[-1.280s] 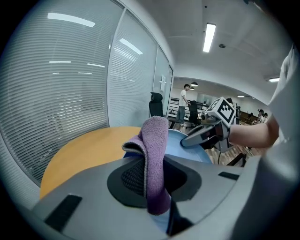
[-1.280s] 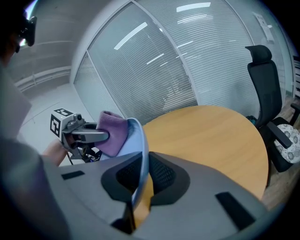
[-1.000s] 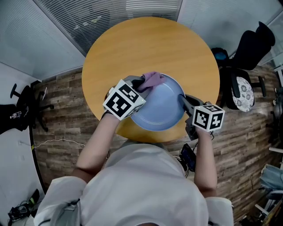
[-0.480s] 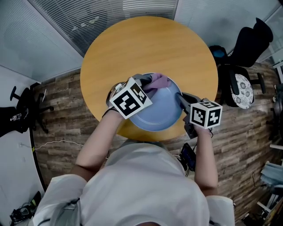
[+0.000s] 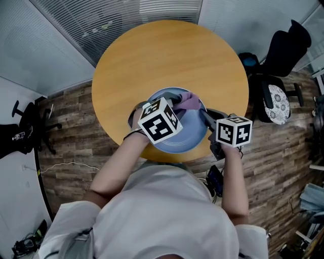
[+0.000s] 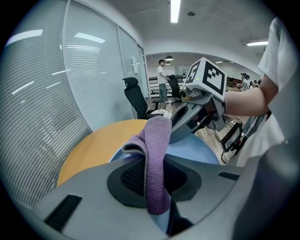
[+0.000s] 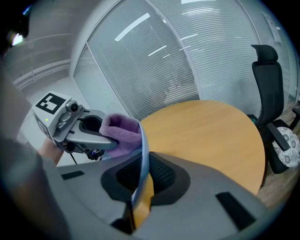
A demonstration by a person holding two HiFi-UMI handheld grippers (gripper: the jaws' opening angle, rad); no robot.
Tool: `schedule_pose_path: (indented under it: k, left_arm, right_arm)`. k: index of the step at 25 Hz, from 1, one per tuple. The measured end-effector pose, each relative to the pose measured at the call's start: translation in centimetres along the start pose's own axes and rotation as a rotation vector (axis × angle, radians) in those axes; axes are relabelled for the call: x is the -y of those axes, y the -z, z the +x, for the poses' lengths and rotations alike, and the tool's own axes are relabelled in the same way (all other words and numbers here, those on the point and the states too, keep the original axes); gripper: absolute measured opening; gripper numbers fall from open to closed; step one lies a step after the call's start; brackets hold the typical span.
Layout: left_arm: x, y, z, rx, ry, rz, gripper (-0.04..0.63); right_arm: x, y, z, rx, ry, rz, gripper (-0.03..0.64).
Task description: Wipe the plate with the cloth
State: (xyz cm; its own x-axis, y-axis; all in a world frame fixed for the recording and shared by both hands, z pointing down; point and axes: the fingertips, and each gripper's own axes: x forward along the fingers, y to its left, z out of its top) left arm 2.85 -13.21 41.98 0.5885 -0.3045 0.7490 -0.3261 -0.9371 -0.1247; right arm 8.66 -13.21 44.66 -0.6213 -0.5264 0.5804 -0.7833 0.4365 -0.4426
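A pale blue plate [image 5: 188,135] is held tilted over the near side of the round wooden table [image 5: 167,55]. My right gripper [image 5: 206,117] is shut on the plate's right rim [image 7: 143,154], the thin edge pinched between its pads. My left gripper [image 5: 178,103] is shut on a purple cloth [image 5: 190,100], which is pressed on the plate's far inner face. In the left gripper view the cloth [image 6: 157,159] hangs folded between the jaws over the blue plate [image 6: 199,150]. The right gripper view shows the cloth [image 7: 121,133] against the plate beside the left gripper [image 7: 84,129].
A black office chair [image 5: 283,55] and a stool with a patterned cushion [image 5: 276,106] stand right of the table. Slatted blinds [image 5: 121,15] run behind it. A black stand [image 5: 25,126] sits on the wooden floor at the left.
My left gripper has carried the cloth rightward along the plate's far rim, toward the right gripper, and rolled a little. The right gripper and the plate have kept still.
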Motion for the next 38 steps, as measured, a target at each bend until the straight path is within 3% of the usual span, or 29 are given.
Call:
schedule_pose_path:
  k: [10, 25, 38]
  left_arm:
    - [-0.2, 0.9, -0.1, -0.020, -0.022, -0.007, 0.064]
    - [-3.2, 3.4, -0.1, -0.118, -0.116, 0.006, 0.064]
    - [-4.0, 5.0, -0.2, -0.154, -0.128, -0.003, 0.064]
  right_arm:
    - [-0.5, 0.8, -0.2, -0.003, -0.002, 0.011, 0.034]
    - [1.4, 0.8, -1.7, 0.018, 0.024, 0.048, 0.037]
    - [3.4, 0.3, -2.8, 0.055, 0.043, 0.092, 0.038]
